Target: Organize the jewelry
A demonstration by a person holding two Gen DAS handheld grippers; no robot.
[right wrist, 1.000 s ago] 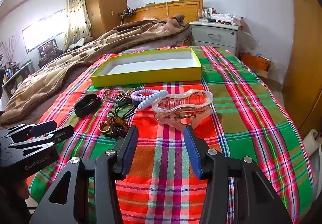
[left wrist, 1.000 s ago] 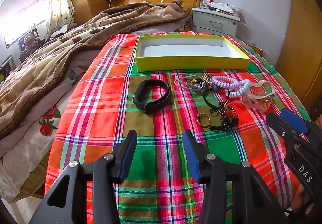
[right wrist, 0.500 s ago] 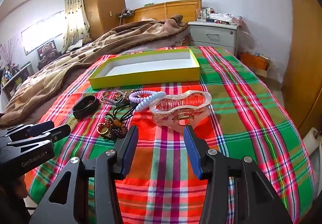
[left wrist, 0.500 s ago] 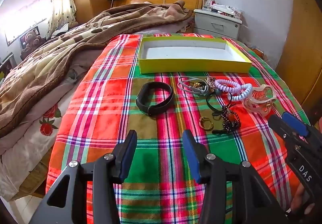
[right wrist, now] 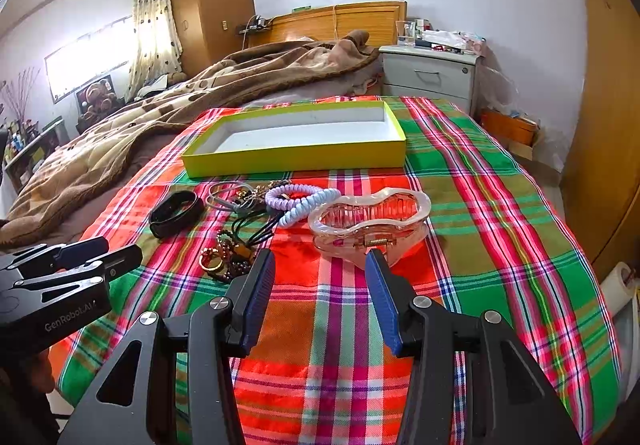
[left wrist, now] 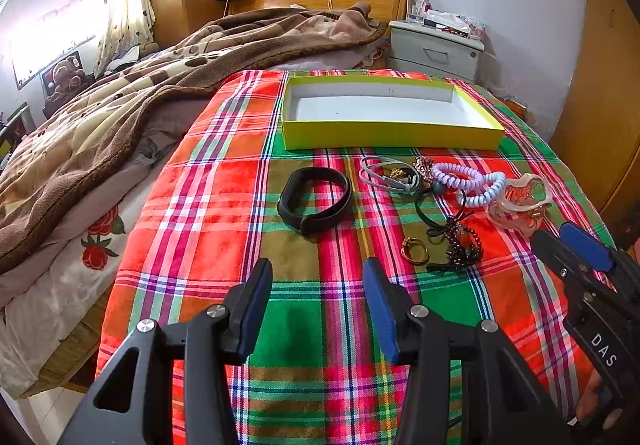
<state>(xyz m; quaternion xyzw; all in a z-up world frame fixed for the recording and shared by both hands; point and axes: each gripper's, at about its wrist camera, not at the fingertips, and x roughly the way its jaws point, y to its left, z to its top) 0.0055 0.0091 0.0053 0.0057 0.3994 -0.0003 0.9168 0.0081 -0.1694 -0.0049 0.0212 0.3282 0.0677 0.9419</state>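
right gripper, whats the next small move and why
Probably ease the open right gripper forward to straddle the clear hair claw clip lying just ahead of its fingertips; the yellow box beyond it holds nothing, and neither gripper holds anything.

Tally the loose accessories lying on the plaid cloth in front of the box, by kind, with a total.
Black band bracelet: 1
Grey loop band: 1
Coiled spiral hair ties, lilac and pale blue: 2
Clear pink claw hair clip: 1
Gold ring: 1
Dark beaded bracelet with black cord: 1
Total: 7, though the tangle may hide smaller pieces.
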